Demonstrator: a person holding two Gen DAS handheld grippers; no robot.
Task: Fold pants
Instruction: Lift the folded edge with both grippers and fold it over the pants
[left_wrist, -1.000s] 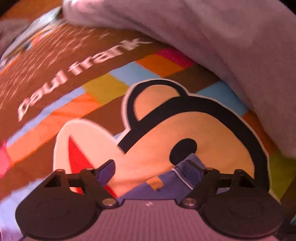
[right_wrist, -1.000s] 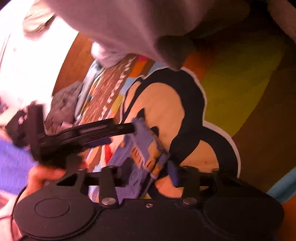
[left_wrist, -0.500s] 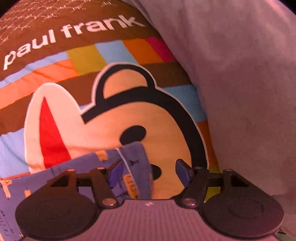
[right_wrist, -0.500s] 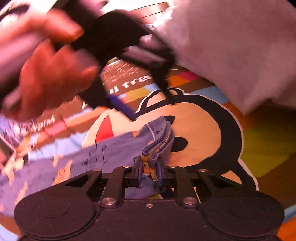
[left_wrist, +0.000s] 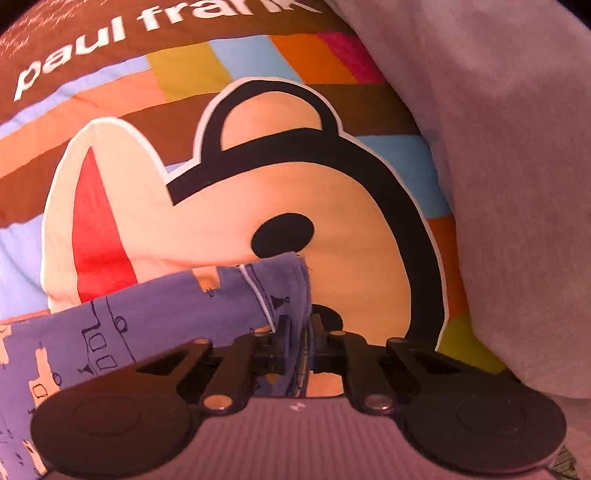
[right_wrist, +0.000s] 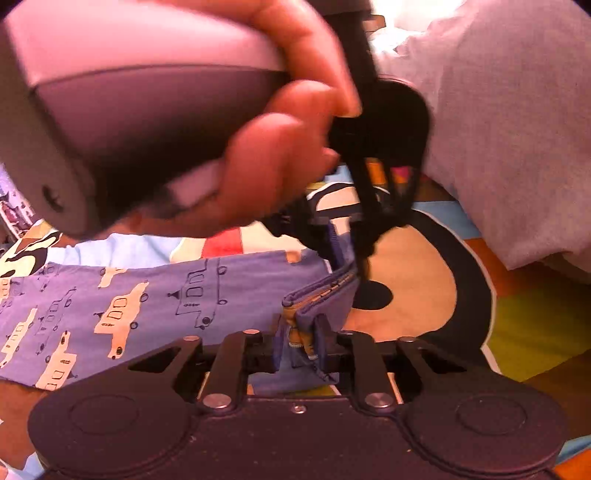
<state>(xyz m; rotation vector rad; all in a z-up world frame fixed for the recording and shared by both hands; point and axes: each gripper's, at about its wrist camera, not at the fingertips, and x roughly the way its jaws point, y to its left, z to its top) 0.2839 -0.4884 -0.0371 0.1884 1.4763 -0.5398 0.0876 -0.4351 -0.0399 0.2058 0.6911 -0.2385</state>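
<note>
Right wrist view: both the left gripper (right_wrist: 351, 254) and right gripper (right_wrist: 301, 345) pinch the blue car-print pants' (right_wrist: 155, 295) bunched hem.

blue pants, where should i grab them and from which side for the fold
Grip the blue pants at the bunched end edge, where both the left gripper and right gripper are shut on it. Come from that open end over the printed blanket: the layers stack there, and the rest lies flat.

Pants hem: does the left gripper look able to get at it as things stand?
Probably yes: the left gripper is already shut on the pants hem, beside the right gripper, nothing between.
</note>
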